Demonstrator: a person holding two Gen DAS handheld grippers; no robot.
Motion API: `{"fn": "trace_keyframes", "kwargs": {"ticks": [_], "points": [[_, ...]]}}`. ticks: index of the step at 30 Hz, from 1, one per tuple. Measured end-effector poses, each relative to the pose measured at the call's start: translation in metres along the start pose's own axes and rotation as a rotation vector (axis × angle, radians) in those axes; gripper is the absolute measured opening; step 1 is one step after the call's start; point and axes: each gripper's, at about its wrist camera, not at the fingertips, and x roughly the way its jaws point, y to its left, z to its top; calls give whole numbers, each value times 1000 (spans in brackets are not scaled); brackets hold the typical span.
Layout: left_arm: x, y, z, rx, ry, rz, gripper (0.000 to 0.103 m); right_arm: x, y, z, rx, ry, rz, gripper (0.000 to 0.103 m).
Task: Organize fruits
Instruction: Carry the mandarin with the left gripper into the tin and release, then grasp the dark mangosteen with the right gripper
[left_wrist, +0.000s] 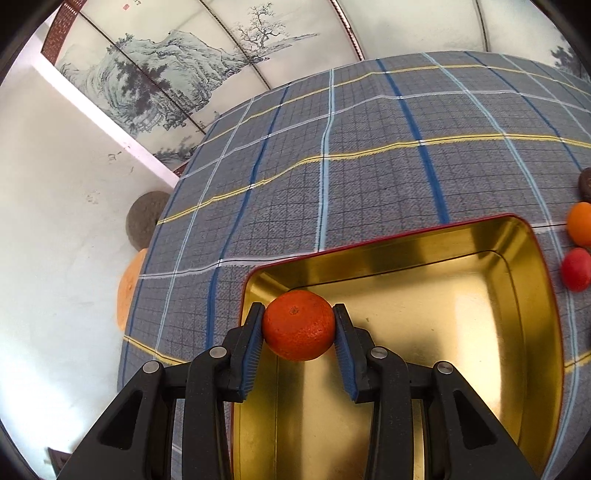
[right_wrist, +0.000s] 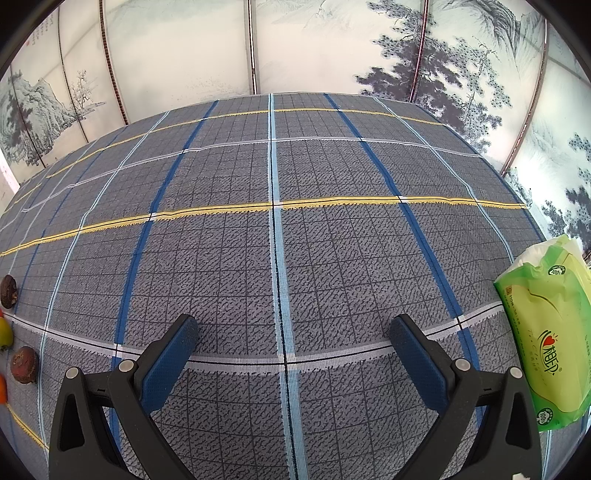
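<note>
My left gripper (left_wrist: 298, 314) is shut on an orange tangerine (left_wrist: 298, 325), with the blue pads pressing on both its sides. It hangs over the near left corner of a gold metal tray (left_wrist: 424, 314) with a red rim, which has nothing in it. More fruit lies on the cloth right of the tray: an orange one (left_wrist: 580, 223), a red one (left_wrist: 576, 269) and a dark brown one (left_wrist: 585, 184). In the right wrist view my right gripper (right_wrist: 293, 325) stands open over bare cloth. Two dark brown fruits (right_wrist: 24, 363) and a yellow-green one (right_wrist: 4, 332) show at the left edge.
A grey plaid cloth (right_wrist: 332, 258) covers the table. A green pack of tissues (right_wrist: 546, 332) lies right of the right gripper. The table's left edge (left_wrist: 147, 280) drops to a pale floor with a brown round cushion (left_wrist: 146, 221) and an orange one (left_wrist: 129, 291). Painted screens stand behind.
</note>
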Motion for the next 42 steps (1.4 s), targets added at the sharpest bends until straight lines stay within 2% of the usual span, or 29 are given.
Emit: {"fn": "trace_keyframes", "kwargs": {"ticks": [1, 2, 4, 6, 7, 9, 11, 13, 16, 17, 18, 19, 22, 23, 26, 27, 29, 32, 35, 37, 42], "points": [[1, -1, -1, 2, 1, 7, 39, 0, 0, 0, 0, 0, 0, 103], [1, -1, -1, 4, -2, 19, 45, 0, 0, 0, 0, 0, 0, 103], [-1, 2, -1, -1, -22, 44, 70, 0, 0, 0, 0, 0, 0, 103], [-9, 5, -3, -11, -65, 61, 87, 0, 0, 1, 0, 0, 0, 103], [-14, 7, -5, -16, -90, 70, 90, 0, 0, 0, -1, 0, 0, 103], [-23, 10, -8, -28, -113, 75, 90, 0, 0, 2, -1, 0, 0, 103], [-37, 17, -13, -76, -129, 42, 90, -2, 0, 1, 0, -1, 2, 103], [-61, 23, -22, -126, -177, -3, 90, -2, -1, 1, -4, -1, 5, 103], [-100, 21, -44, -148, -253, -11, 90, -3, -1, -1, -10, -5, 21, 102], [-110, 19, -51, -156, -270, -32, 90, -10, 2, -4, -16, -27, 59, 100], [-123, 18, -62, -170, -291, -66, 90, -21, 8, -11, -26, -56, 98, 91], [-132, 16, -70, -180, -305, -83, 90, -34, 16, -15, -49, -95, 150, 89], [-158, 10, -98, -212, -356, -172, 90, -78, 56, -31, -203, -200, 366, 89], [-165, 8, -107, -224, -371, -201, 90, -89, 71, -38, -267, -213, 425, 89], [-181, -3, -130, -231, -390, -283, 90, -102, 110, -50, -399, -202, 501, 89], [-184, -6, -134, -228, -396, -293, 90, -102, 120, -51, -423, -189, 523, 84], [-190, -8, -141, -229, -408, -301, 90, -100, 133, -54, -467, -182, 523, 75], [-199, -10, -151, -232, -424, -291, 90, -94, 145, -53, -475, -156, 549, 73], [-200, -7, -153, -249, -428, -300, 90, -85, 159, -54, -507, -133, 527, 70], [-199, -6, -154, -265, -425, -312, 90, -75, 165, -52, -509, -106, 530, 52], [-198, -9, -161, -275, -425, -302, 90, -56, 176, -56, -518, -51, 516, 42]]}}
